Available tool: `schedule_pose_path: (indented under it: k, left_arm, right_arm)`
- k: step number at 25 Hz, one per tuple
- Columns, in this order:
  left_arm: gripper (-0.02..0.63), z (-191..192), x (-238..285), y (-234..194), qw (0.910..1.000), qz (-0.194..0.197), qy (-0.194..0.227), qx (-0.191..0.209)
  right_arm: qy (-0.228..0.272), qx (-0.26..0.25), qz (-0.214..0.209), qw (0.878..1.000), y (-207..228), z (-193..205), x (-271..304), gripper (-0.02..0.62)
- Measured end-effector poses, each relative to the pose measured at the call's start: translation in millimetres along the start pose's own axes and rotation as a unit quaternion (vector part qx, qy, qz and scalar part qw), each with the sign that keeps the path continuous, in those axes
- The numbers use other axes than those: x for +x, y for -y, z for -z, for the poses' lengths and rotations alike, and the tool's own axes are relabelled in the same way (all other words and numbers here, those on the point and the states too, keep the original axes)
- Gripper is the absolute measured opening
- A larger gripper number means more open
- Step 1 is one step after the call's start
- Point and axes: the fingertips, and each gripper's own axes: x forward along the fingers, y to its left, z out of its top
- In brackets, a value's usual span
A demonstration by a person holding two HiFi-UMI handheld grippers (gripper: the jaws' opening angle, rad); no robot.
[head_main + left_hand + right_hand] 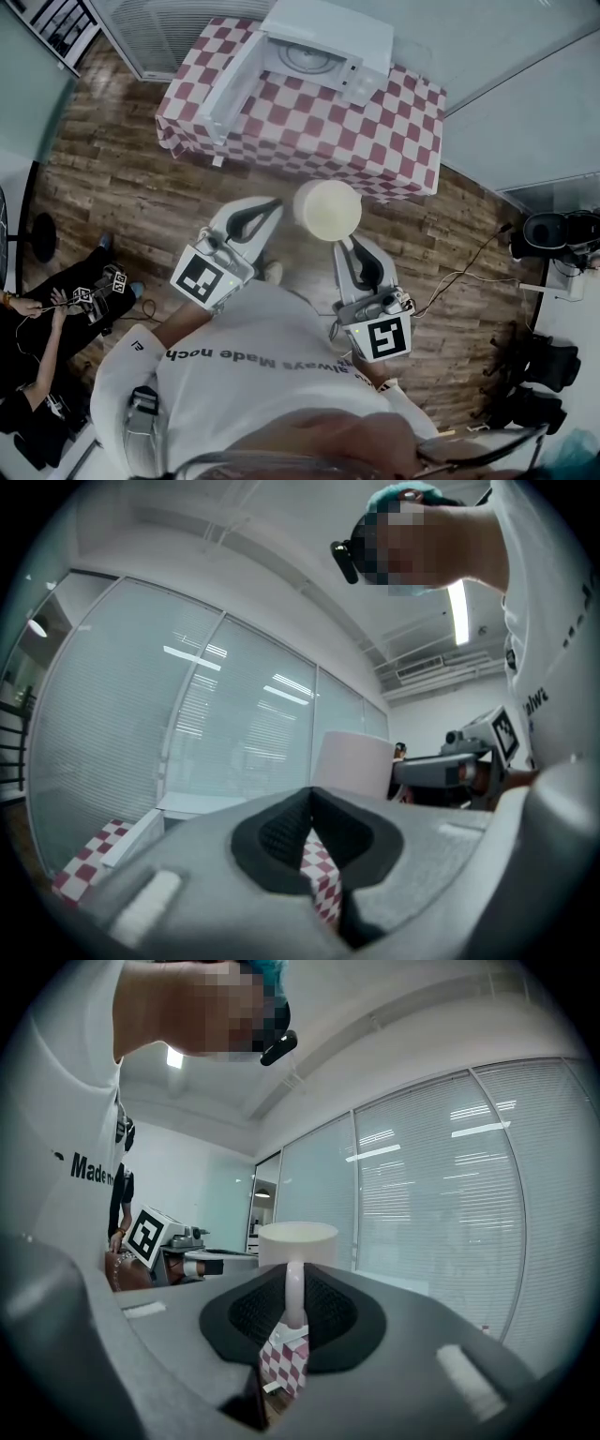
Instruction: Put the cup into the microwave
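Note:
A cream cup (326,208) hangs over the wooden floor, just short of the checkered table (309,131). My right gripper (343,243) is shut on the cup's handle, and its own view shows the cup (297,1238) upright beyond the pinched handle (294,1312). The white microwave (323,47) stands on the table with its door (230,89) swung open to the left and its turntable visible. My left gripper (277,203) is beside the cup on its left, shut and holding nothing (312,803). From the left gripper view the cup (354,759) rises just past the jaws.
Glass walls with blinds (441,1204) stand behind the table. A seated person (37,375) is on the floor at the left. Black equipment (553,239) and cables (459,277) lie at the right. A strip of wooden floor (122,187) separates me from the table.

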Motion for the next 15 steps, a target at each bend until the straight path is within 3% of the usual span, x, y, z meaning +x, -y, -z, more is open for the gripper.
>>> schedule_pose_path:
  k: [15]
  left_arm:
    - [0.003,-19,55,-125,0.9999,0.01,0.011,0.005]
  right_arm:
    - [0.025,0.005,0.008,1.0,51,-21,130,0.048]
